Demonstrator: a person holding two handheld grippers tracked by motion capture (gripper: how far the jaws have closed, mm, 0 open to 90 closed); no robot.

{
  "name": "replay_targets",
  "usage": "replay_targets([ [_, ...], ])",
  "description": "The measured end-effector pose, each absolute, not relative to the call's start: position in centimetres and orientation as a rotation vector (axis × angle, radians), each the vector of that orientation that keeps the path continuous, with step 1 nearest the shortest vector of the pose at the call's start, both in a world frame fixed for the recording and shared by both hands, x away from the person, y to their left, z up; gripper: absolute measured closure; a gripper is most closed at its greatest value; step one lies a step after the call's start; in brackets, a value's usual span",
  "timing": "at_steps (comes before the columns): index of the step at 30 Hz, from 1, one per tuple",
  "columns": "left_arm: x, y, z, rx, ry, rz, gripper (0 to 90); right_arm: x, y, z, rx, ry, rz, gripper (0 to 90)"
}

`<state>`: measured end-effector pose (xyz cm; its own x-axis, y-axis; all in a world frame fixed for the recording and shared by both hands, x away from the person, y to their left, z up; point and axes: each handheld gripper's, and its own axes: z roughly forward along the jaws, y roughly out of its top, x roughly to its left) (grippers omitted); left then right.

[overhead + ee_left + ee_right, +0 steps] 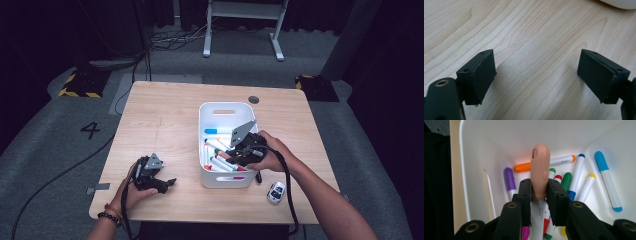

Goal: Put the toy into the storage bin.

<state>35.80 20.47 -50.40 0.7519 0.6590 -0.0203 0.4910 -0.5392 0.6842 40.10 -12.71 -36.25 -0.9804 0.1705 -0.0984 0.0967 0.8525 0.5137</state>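
Our right tongs [539, 192] clamped on a peach-capped marker [540, 173], held over the white bin [210, 112] of markers, perhaps just inside it, our left tongs [536, 75] gaping empty above the bench [529, 30]

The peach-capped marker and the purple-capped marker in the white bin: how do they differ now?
The peach-capped marker is clamped in the right hand-held gripper, lifted above the others; the purple-capped marker lies loose on the floor of the white bin. The peach cap points away from the camera; the purple marker lies flat. Both have white barrels.
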Motion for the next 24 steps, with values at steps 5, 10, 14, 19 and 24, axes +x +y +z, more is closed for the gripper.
replay_targets([
  [5,35.8,20.5,-50.4,2.254,0.858,0.311,15.4,40.2,-13.0,-36.3,0.247,2.855,0.825,67.7],
  [10,35.8,20.5,-50.4,2.254,0.858,0.311,15.5,40.1,-14.8,-35.6,0.266,2.767,0.958,63.2],
  [14,35.8,20.5,-50.4,2.253,0.859,0.311,15.4,39.8,-17.4,-34.7,0.313,2.667,1.088,63.7],
  [19,35.8,20.5,-50.4,2.255,0.858,0.312,15.4,39.3,-21.0,-33.7,0.422,2.544,1.203,61.3],
  [24,35.8,20.5,-50.4,2.256,0.856,0.313,15.4,38.4,-24.4,-33.9,0.530,2.460,1.260,57.7],
])
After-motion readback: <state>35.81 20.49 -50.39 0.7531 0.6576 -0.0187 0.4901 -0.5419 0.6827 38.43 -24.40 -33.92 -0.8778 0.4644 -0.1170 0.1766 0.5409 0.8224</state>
